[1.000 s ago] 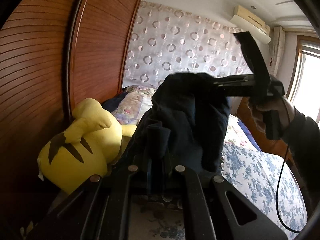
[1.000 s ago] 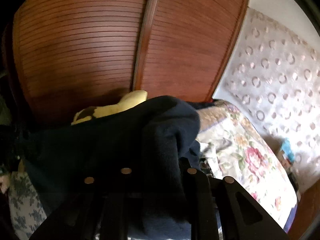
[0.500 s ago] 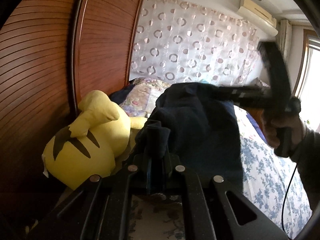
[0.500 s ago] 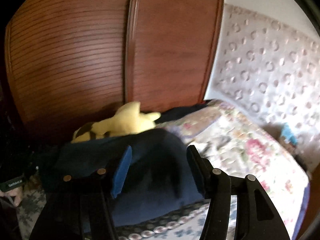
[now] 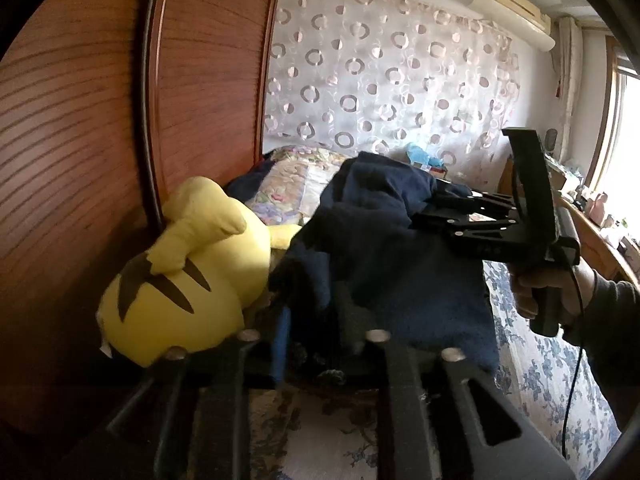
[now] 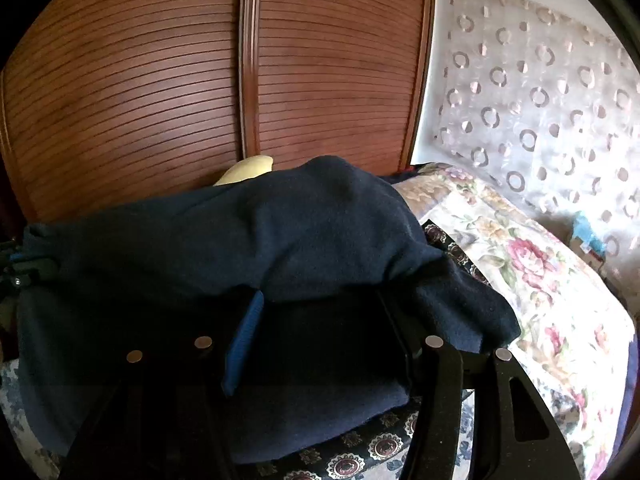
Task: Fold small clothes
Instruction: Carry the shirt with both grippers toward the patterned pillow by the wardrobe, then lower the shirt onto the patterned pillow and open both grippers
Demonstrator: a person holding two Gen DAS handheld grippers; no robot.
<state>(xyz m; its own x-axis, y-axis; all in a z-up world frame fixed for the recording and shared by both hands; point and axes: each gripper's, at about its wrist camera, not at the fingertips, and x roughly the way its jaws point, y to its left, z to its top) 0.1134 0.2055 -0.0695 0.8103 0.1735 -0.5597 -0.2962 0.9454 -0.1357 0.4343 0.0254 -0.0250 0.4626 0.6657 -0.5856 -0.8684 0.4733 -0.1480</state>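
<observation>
- dark navy fleece garment (image 5: 384,248) lies on floral-print bed cover (image 5: 552,368), draped over both grippers
- yellow plush toy (image 5: 188,276) left of garment, against brown slatted wooden wardrobe (image 5: 80,128)
- circle-patterned curtain (image 5: 392,80) behind bed

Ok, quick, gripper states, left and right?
Left gripper: cannot be told; navy garment bunches between its fingers and hides the tips.
Right gripper: open, holding nothing; the garment is draped over it.

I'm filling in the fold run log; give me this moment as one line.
stage: mid-fold | item: navy garment on bed | left hand-held gripper: open, cloth between fingers | right hand-held gripper: open, cloth draped over it
</observation>
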